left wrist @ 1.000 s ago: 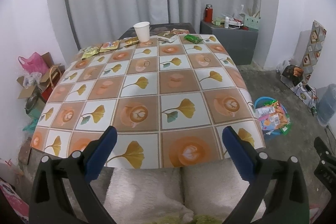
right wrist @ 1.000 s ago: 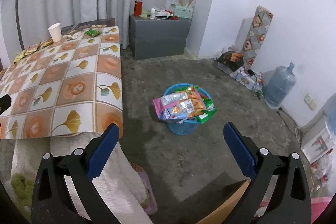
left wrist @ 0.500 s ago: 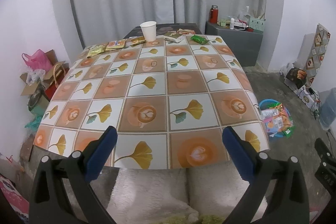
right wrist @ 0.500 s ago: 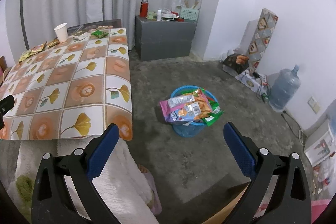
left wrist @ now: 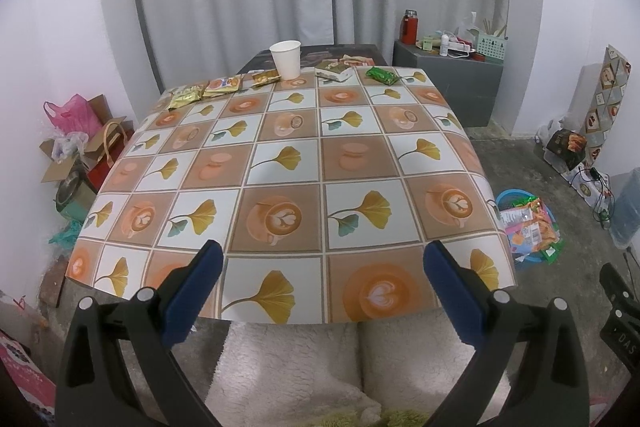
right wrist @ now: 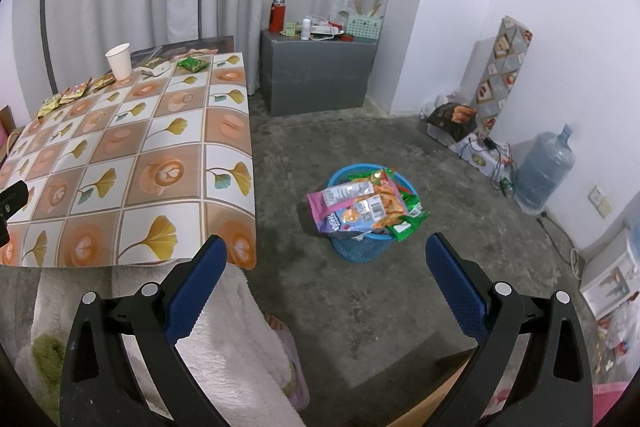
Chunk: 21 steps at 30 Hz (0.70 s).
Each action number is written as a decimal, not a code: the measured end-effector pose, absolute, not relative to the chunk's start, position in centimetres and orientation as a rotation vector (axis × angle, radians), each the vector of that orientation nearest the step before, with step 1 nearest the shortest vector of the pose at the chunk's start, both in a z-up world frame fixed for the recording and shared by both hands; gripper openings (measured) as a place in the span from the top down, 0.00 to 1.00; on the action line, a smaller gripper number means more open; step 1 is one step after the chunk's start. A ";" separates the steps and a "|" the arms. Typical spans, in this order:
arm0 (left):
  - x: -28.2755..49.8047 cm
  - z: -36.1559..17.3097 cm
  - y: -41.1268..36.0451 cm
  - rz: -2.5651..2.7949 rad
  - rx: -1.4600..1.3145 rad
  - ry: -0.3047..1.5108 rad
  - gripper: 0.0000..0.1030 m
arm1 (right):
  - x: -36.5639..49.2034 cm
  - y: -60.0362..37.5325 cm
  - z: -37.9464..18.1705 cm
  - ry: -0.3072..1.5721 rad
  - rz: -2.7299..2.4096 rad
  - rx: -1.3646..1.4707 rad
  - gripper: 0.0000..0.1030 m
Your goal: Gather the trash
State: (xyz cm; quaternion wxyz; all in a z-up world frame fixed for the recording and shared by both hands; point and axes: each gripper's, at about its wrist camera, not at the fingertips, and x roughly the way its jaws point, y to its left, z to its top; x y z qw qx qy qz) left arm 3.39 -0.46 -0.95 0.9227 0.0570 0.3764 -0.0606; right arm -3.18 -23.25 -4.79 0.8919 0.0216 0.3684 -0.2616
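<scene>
While both tools are empty and the basket (right wrist: 362, 245) on the floor at the centre of the right view is already heaped with snack bags (right wrist: 360, 205), the step in hand looks like the turn back to the desk (left wrist: 288, 163) for another load. The left tool (left wrist: 323, 285) sits at the bottom of its frame with its blue pads wide apart and nothing between them, level and aimed straight along the desk from its near edge. The right tool (right wrist: 326, 279) is likewise spread wide and empty, held low over the floor and pointed at the basket, with the desk off to the left of its frame. What remains to collect lies in a row along the far edge of the desk, in the upper middle of the left view: a white paper cup (left wrist: 285, 59), a green wrapper (left wrist: 383, 75) to its right, a flat packet (left wrist: 333, 71) between them, and several gold and orange wrappers (left wrist: 208, 90) to its left. The next move probably calls for a long reach across the whole desk, with one tool lowered flat over a thin wrapper so that a pad can slip under its edge. The cup should be easier, though a hard squeeze may crush it.
</scene>
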 end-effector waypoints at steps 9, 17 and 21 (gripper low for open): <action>3.5 -1.0 -0.2 -0.123 0.117 0.773 0.05 | -3.1 -23.2 -4.8 0.763 -0.544 0.045 0.07; 3.3 -0.9 -0.3 -0.121 0.117 0.772 0.05 | -3.0 -23.1 -4.8 0.762 -0.543 0.045 0.07; 3.4 -1.0 -0.3 -0.121 0.117 0.773 0.05 | -3.0 -23.2 -4.8 0.762 -0.543 0.045 0.07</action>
